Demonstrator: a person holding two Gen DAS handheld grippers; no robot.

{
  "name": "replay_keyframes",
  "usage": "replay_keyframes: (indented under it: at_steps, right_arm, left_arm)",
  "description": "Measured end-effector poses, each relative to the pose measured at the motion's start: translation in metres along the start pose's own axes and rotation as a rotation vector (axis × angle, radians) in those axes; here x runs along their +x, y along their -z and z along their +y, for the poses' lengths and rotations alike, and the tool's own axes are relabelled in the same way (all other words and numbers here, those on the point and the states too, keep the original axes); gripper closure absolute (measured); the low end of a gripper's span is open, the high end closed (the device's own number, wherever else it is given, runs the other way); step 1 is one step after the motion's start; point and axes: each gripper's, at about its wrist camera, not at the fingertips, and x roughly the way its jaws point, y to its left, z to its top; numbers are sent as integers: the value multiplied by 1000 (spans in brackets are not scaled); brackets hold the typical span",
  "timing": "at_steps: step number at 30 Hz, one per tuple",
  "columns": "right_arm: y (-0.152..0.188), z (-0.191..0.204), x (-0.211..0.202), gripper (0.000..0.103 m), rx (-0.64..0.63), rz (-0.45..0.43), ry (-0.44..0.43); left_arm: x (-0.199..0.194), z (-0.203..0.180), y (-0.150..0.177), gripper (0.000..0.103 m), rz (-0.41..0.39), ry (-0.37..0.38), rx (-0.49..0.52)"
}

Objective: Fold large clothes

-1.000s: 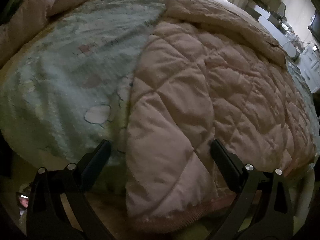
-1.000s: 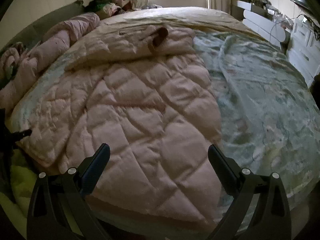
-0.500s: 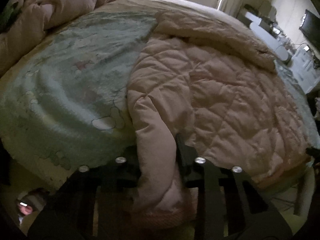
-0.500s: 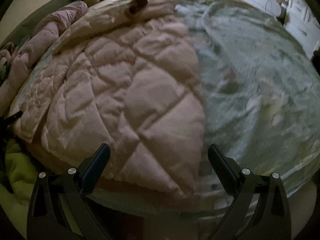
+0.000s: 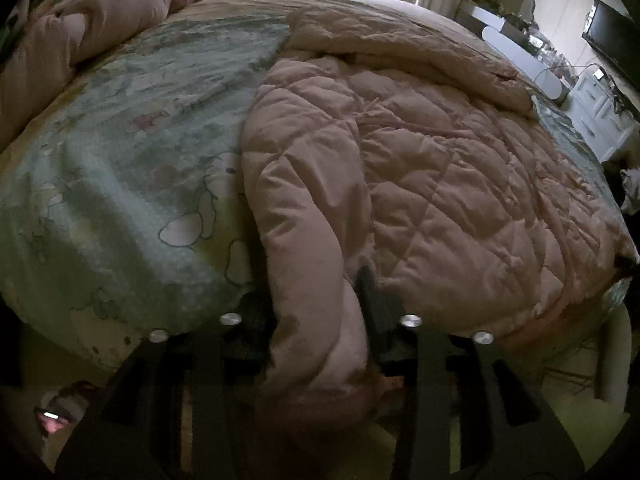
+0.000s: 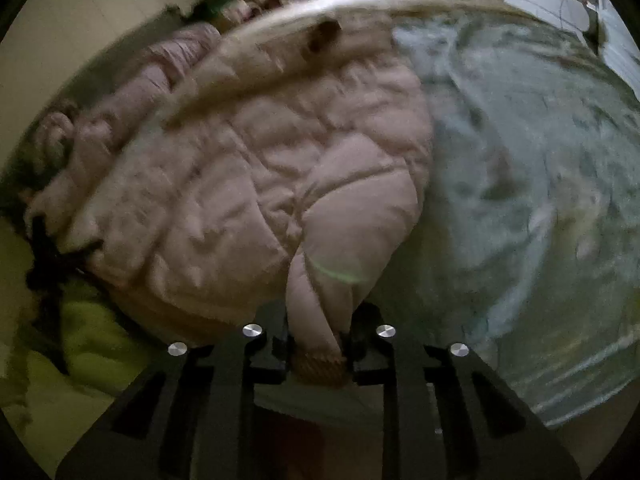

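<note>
A large pink quilted garment (image 5: 440,168) lies spread on the bed, its near hem hanging at the bed's edge. My left gripper (image 5: 314,292) pinches a bunched fold of the hem's left corner between its pads, and its jaws are opening slightly. In the right wrist view the same garment (image 6: 280,160) fills the left half. My right gripper (image 6: 322,316) is closing, with the hem's right corner squeezed between its pads. A ribbed brown edge of the fabric shows just below the right pads.
A pale green bedsheet (image 5: 120,140) with cartoon prints covers the bed (image 6: 520,160) beside the garment. Rolled pink bedding (image 5: 80,32) lies at the far left. White drawers (image 5: 600,120) and a dark screen stand to the right. A yellow-green cloth (image 6: 88,336) lies below the bed's edge.
Both grippers went from wide open to closed on the garment's near hem, the left first and then the right. The fabric has bunched up between each pair of pads.
</note>
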Motion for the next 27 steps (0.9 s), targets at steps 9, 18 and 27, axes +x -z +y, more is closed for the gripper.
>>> replay_keyframes:
  at_steps: [9,18,27]
  right_arm:
    - [-48,16,-50,87,-18,-260,-121]
    - [-99,21,-57,87,-14,-398,-137]
    - [-141,22,-51,87,-8,-456,-135]
  left_arm:
    - [-42,-11,-33,92,-149,16,12]
    - [-62,-23,-78,92,-246,10,25]
    - [-65,-37,-115,92,-296,-28,56]
